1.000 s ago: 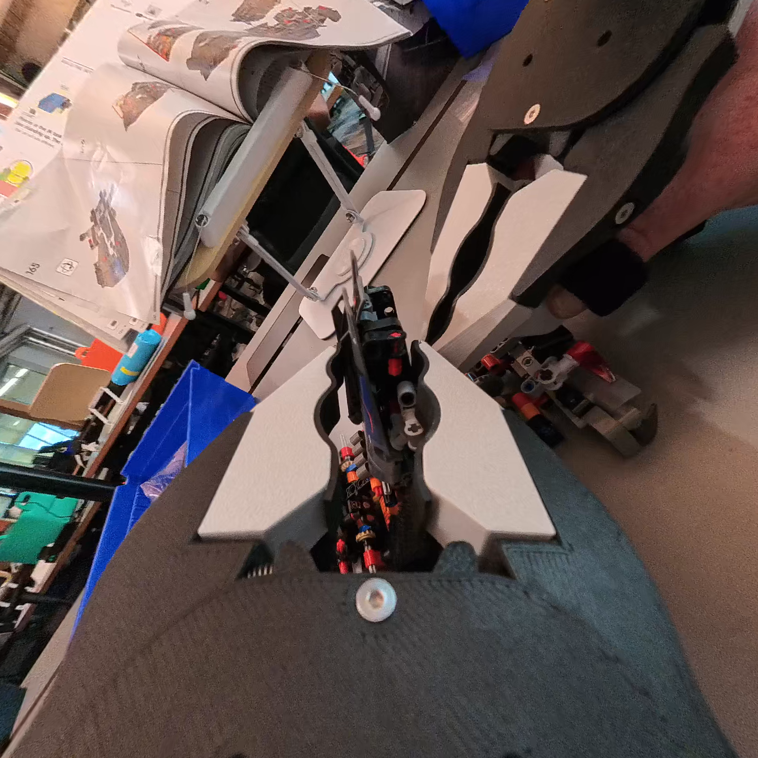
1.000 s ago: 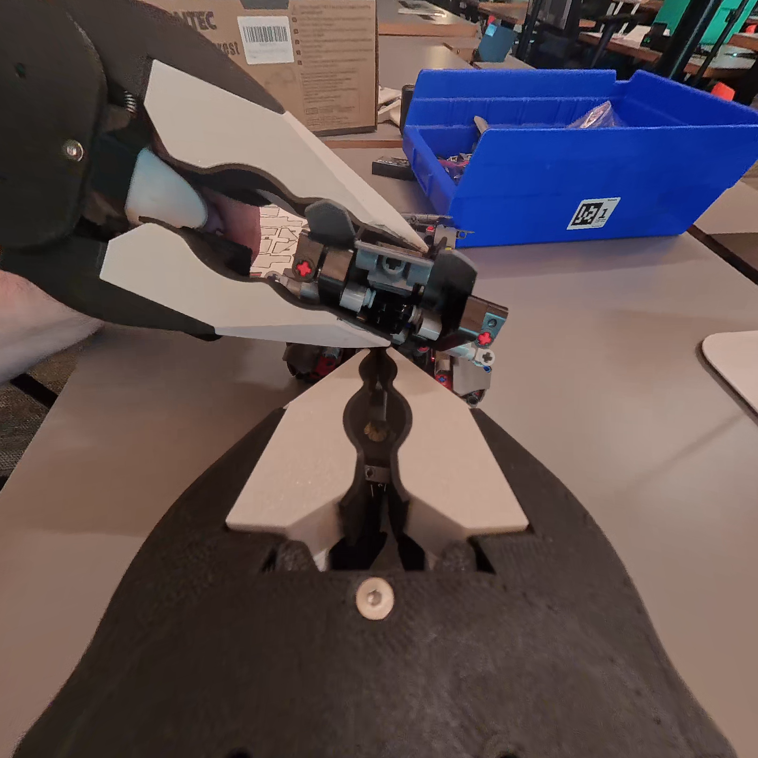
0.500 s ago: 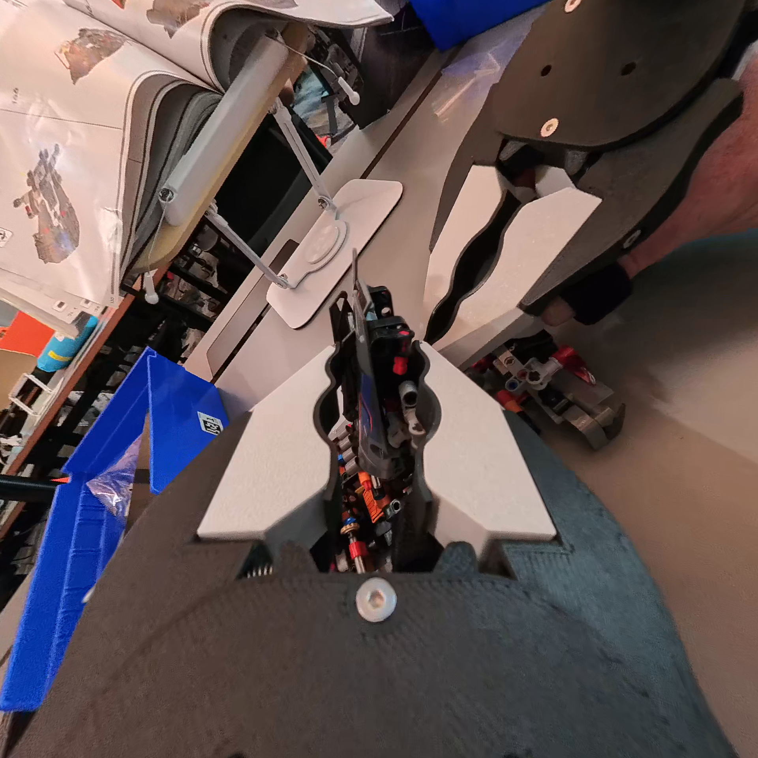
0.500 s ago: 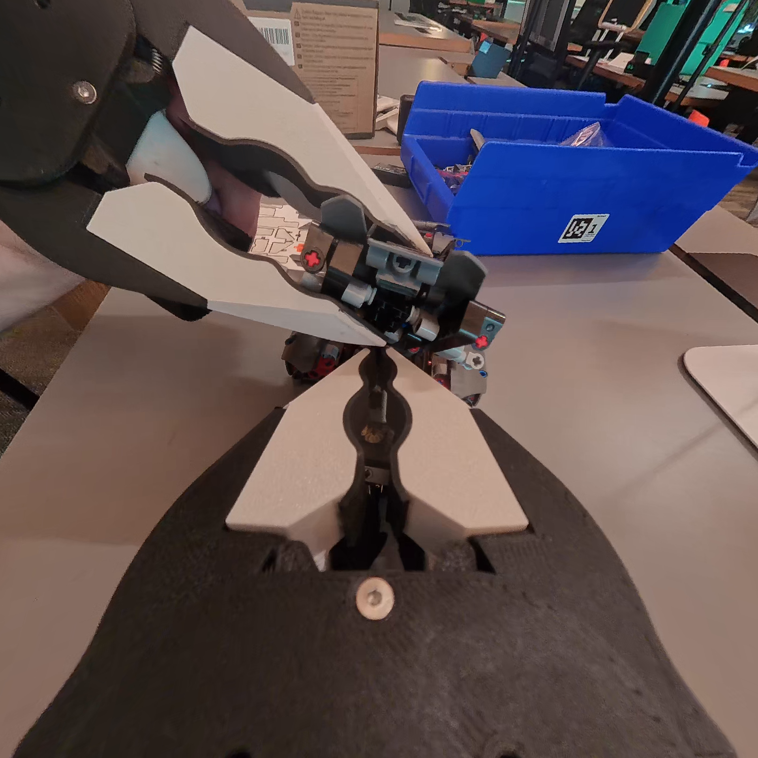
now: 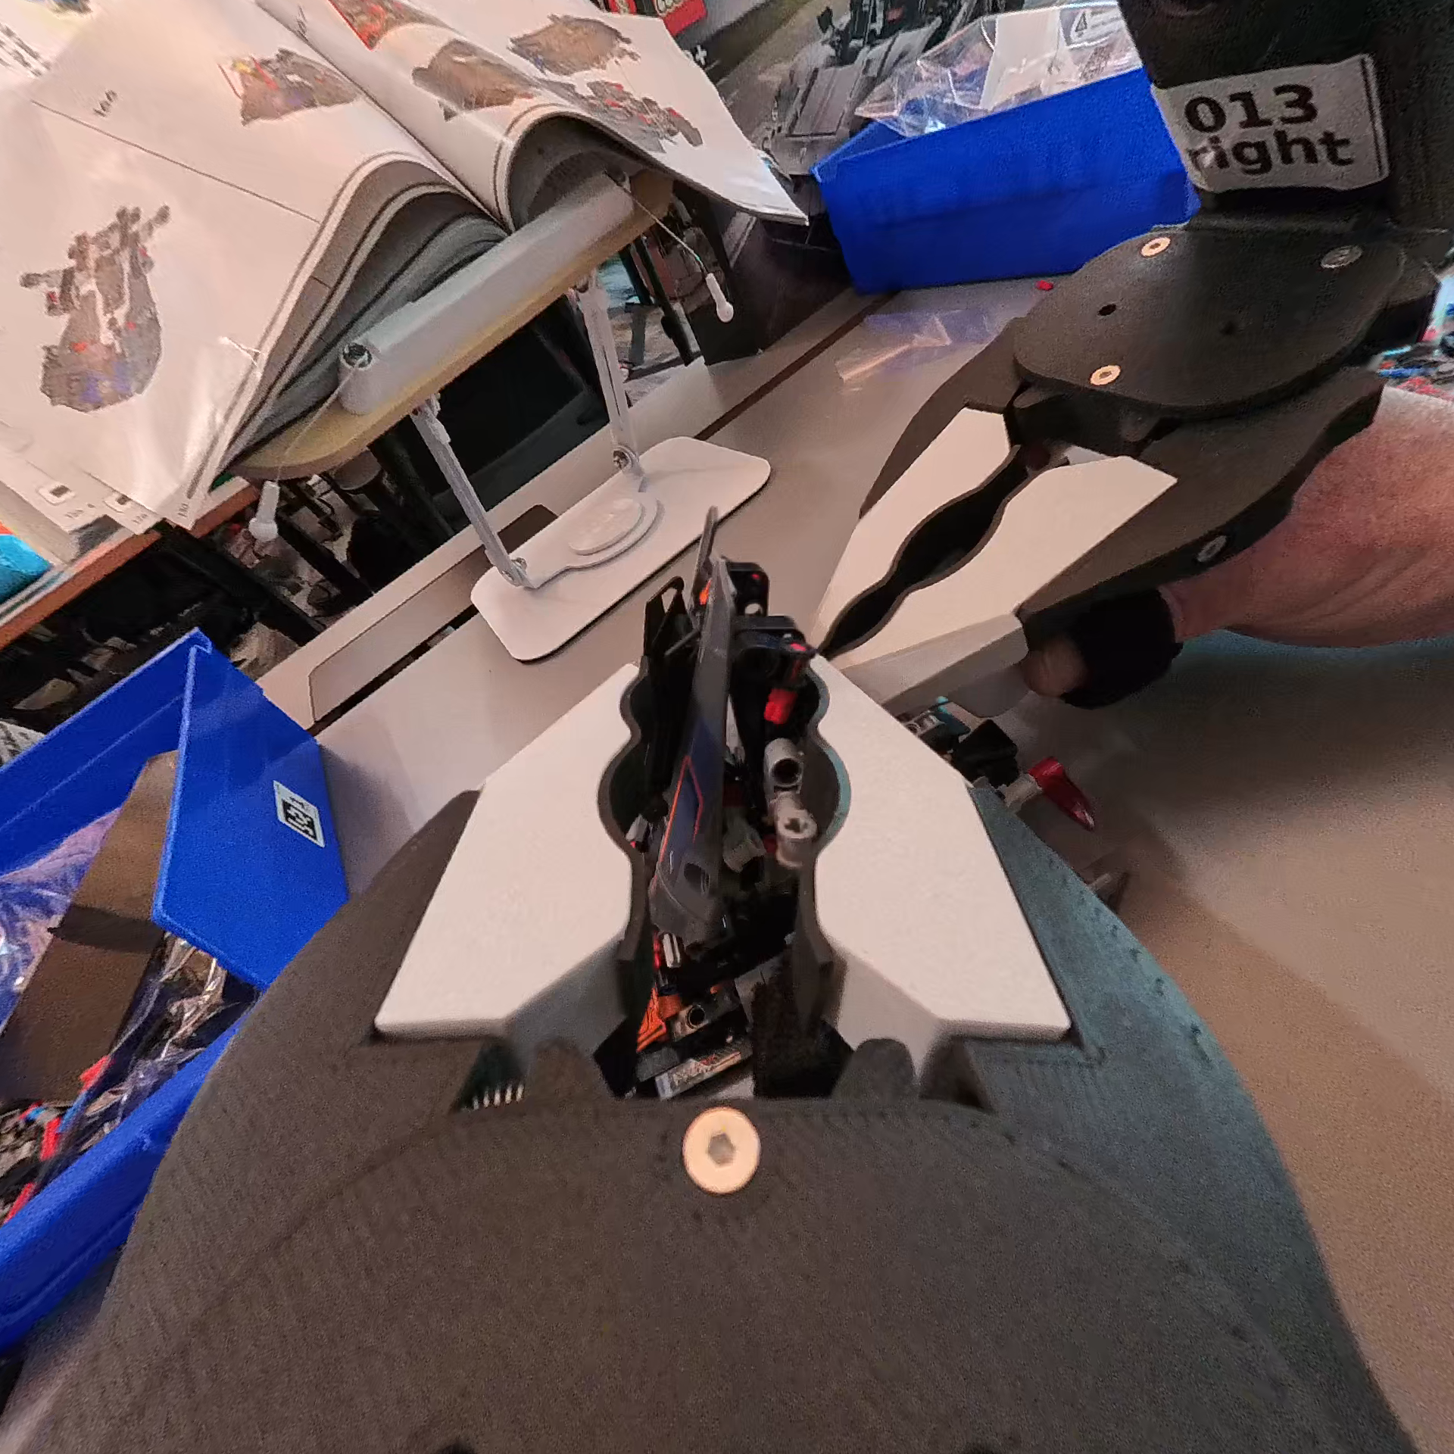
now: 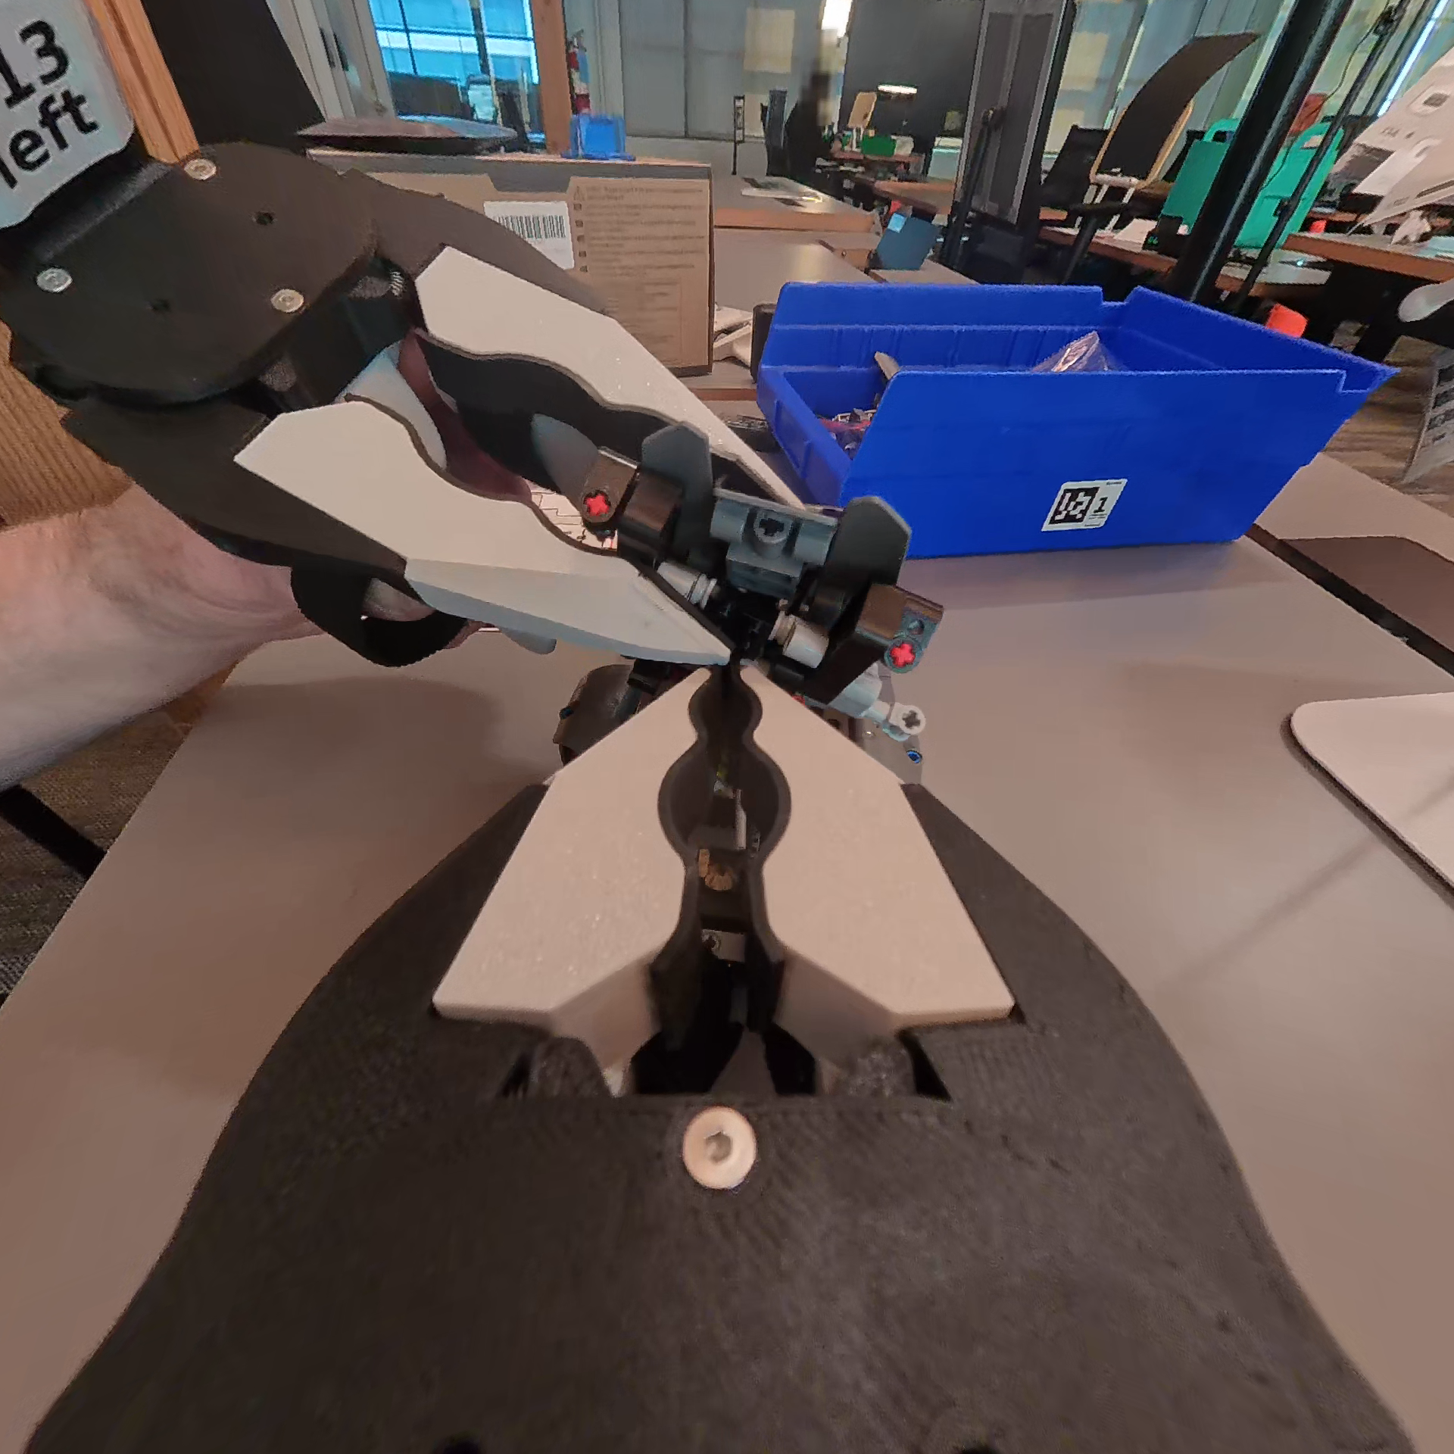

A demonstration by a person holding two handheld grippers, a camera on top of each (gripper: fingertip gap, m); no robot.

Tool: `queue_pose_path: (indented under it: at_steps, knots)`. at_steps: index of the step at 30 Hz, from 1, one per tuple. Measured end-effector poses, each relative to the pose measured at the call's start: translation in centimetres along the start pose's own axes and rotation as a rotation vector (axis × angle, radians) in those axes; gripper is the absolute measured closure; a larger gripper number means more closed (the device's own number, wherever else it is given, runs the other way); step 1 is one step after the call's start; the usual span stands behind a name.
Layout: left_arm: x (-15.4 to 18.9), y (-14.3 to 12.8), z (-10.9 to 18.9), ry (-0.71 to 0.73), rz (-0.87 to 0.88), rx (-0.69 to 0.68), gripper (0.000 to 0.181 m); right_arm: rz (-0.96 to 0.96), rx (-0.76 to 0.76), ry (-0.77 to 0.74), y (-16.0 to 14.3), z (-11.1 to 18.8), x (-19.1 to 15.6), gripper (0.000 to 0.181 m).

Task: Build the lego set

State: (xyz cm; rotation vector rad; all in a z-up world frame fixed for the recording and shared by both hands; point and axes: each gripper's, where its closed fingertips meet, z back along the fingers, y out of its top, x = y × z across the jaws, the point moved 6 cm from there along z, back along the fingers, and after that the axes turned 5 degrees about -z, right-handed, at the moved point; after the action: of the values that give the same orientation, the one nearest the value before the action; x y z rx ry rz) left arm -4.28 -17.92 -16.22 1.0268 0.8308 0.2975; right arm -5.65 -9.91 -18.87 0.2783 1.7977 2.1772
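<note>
My left gripper (image 5: 724,669) is shut on a black and grey lego assembly (image 5: 708,787) with red pins, held above the table. In the right wrist view this gripper (image 6: 747,582) comes in from the left with the assembly (image 6: 771,535) sticking out to the right. My right gripper (image 6: 728,673) is shut, and its tips touch the underside of the assembly. I cannot tell whether anything thin is pinched between them. It also shows in the left wrist view (image 5: 822,641), coming from the right. A second lego sub-assembly (image 5: 1046,787) lies on the table below, mostly hidden.
A blue parts bin (image 6: 1062,440) stands behind the grippers; it also shows in the left wrist view (image 5: 236,826). Another blue bin (image 5: 999,181) is farther off. An open instruction booklet (image 5: 315,157) rests on a stand with a white base (image 5: 629,535). A cardboard box (image 6: 629,252) stands at the back. The grippers are tip to tip, or close to it.
Both grippers have risen and tilted together. The left gripper has turned with the assembly still in it. The right gripper's shut tips have stayed against the assembly.
</note>
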Motion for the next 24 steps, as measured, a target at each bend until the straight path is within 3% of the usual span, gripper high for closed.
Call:
queue_pose_path:
  at_steps: [7, 10, 14, 18, 24]
  knots:
    - [0.3, 0.0, 0.7, 0.068, -0.063, -0.016, 0.14, -0.025, 0.031, -0.014, 0.2, 0.3, 0.4, 0.181]
    - [0.8, 0.2, 1.0, 0.07, -0.075, -0.023, 0.149, -0.031, 0.03, -0.015, 0.2, 0.4, 0.6, 0.181]
    - [0.6, 0.2, 1.3, 0.12, -0.116, -0.041, 0.146, -0.025, 0.03, -0.016, 0.2, 0.3, 0.5, 0.181]
    - [1.4, 0.4, 1.7, 0.169, -0.176, -0.059, 0.162, -0.028, 0.034, -0.013, 0.3, 0.4, 0.5, 0.181]
    - [1.5, 0.5, 1.9, 0.221, -0.161, -0.082, 0.163, -0.033, 0.028, 0.008, 0.2, 0.4, 0.5, 0.181]
